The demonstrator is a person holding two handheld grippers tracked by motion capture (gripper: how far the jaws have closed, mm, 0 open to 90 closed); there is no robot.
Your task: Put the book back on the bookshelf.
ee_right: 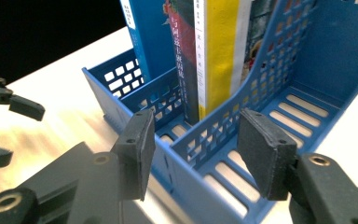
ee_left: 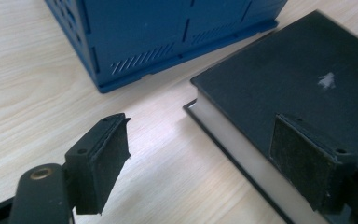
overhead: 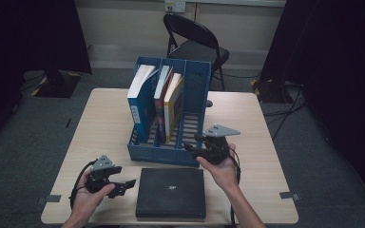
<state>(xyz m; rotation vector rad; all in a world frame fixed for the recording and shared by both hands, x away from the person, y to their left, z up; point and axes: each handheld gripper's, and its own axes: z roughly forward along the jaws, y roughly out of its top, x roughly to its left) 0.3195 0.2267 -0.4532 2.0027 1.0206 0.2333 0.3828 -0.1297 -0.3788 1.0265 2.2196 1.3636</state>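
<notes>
A blue three-slot file rack stands upright at the table's middle. Its left slot holds a blue book. The middle slot holds a dark-spined book and a yellow one; the right slot is empty. A black book lies flat in front of the rack. My left gripper rests open by that book's left edge, one pad over its cover. My right gripper hovers open at the rack's front right corner, holding nothing.
The wooden table has bare room to the right and left of the rack. A black folding chair stands behind the table. Dark curtains hang on both sides, and cables lie on the floor at the right.
</notes>
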